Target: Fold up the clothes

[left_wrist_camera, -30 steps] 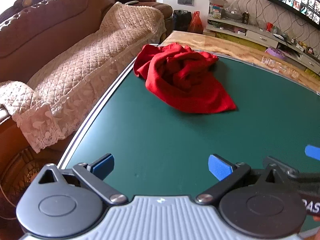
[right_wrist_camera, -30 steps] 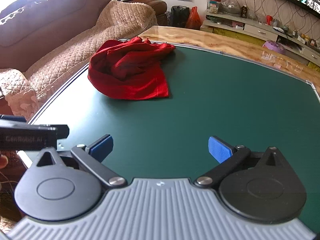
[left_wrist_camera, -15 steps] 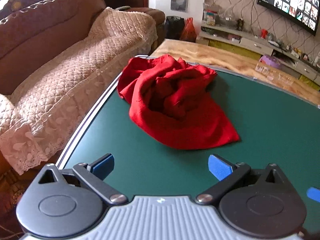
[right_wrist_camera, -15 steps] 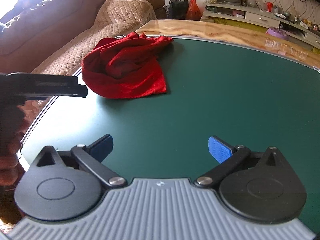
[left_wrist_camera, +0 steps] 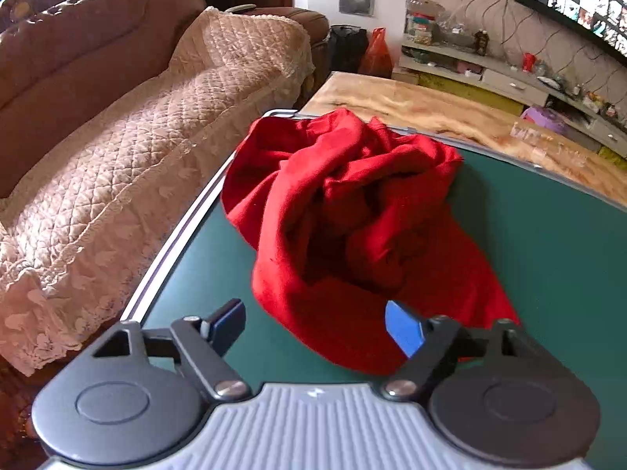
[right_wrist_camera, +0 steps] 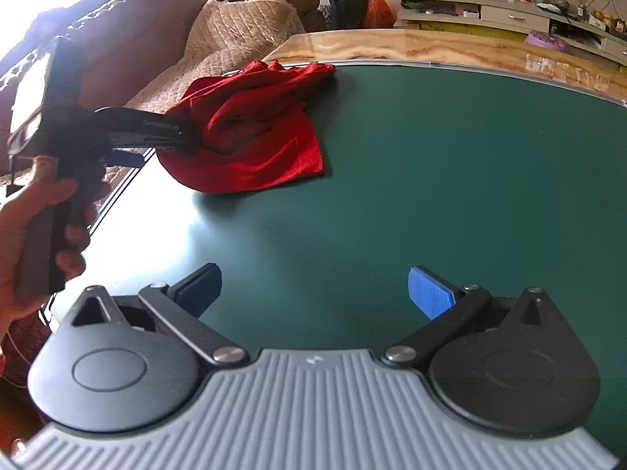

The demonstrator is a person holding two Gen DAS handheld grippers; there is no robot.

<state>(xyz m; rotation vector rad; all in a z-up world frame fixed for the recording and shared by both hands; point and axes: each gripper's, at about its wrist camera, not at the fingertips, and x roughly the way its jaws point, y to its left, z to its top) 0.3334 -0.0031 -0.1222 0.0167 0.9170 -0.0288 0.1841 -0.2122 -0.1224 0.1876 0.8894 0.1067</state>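
Crumpled red knit garment [left_wrist_camera: 352, 211] lies in a heap at the far left corner of the dark green mat-covered table [right_wrist_camera: 450, 164], one edge just at the table's left rim, a flatter flap spread toward the near side; not folded, bunched with deep creases in the middle. Left tongs [left_wrist_camera: 315, 323] spread wide and released, blue pads either side of the garment's near hem, holding nothing; whether the pads touch the cloth cannot be told. In the right wrist view the left tool reaches in over the garment's left side, with the person's hand [right_wrist_camera: 35, 235] on its handle. Right tongs [right_wrist_camera: 313, 290] also released and empty, hovering over bare green table, well apart from the garment, near side. Judged step: left tongs going for a grip on the near hem to pull the heap open. To do it well: take a single layer at the hem edge, not a wad of several folds; clench fully before lifting; draw it toward the table's open middle, away from the left rim so it does not slip off toward the brown sofa with beige quilted cover [left_wrist_camera: 137, 137]; bring right tongs to a second corner to spread it flat.
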